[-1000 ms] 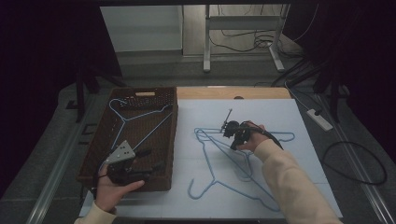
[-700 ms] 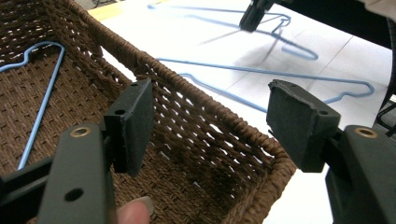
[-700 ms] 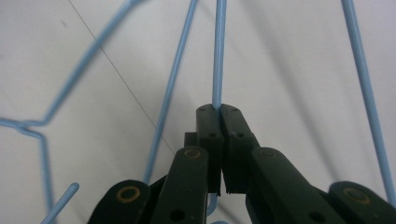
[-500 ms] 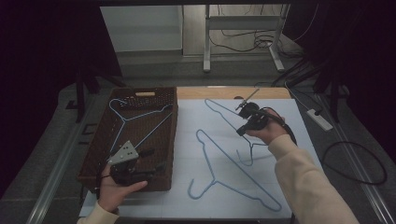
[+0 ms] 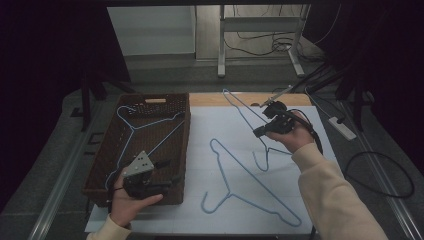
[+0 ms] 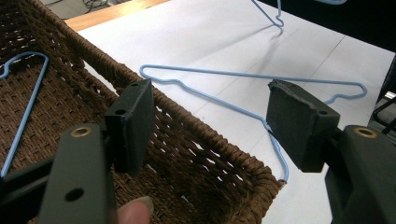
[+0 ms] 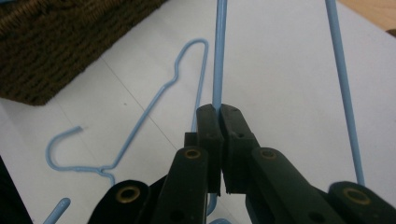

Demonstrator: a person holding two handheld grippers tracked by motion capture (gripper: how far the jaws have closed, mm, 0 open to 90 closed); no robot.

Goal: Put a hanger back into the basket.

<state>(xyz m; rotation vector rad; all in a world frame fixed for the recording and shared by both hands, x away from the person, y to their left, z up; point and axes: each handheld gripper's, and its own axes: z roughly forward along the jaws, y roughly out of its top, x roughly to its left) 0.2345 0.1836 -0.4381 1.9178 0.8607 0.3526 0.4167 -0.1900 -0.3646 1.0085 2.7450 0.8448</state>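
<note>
My right gripper (image 5: pixel 260 132) is shut on the wire of a blue hanger (image 5: pixel 242 114) and holds it up above the white sheet, hook hanging down. In the right gripper view the jaws (image 7: pixel 220 111) pinch one thin blue wire (image 7: pixel 219 56). A second blue hanger (image 5: pixel 250 197) lies flat on the sheet in front of me. A third blue hanger (image 5: pixel 145 125) rests inside the brown wicker basket (image 5: pixel 186 135) at the left. My left gripper (image 5: pixel 167 174) stands open over the basket's near right corner, nothing between its pads (image 6: pixel 133 119).
A white paper sheet (image 5: pixel 220 130) covers the table, with bare wood (image 5: pixel 210 98) along its far edge. A white power strip (image 5: pixel 342 127) and cables lie off the right side. Metal table legs stand beyond the far edge.
The right gripper has risen and moved toward the far right, lifting its hanger off the sheet until it hangs in the air. The left gripper stayed in place.
</note>
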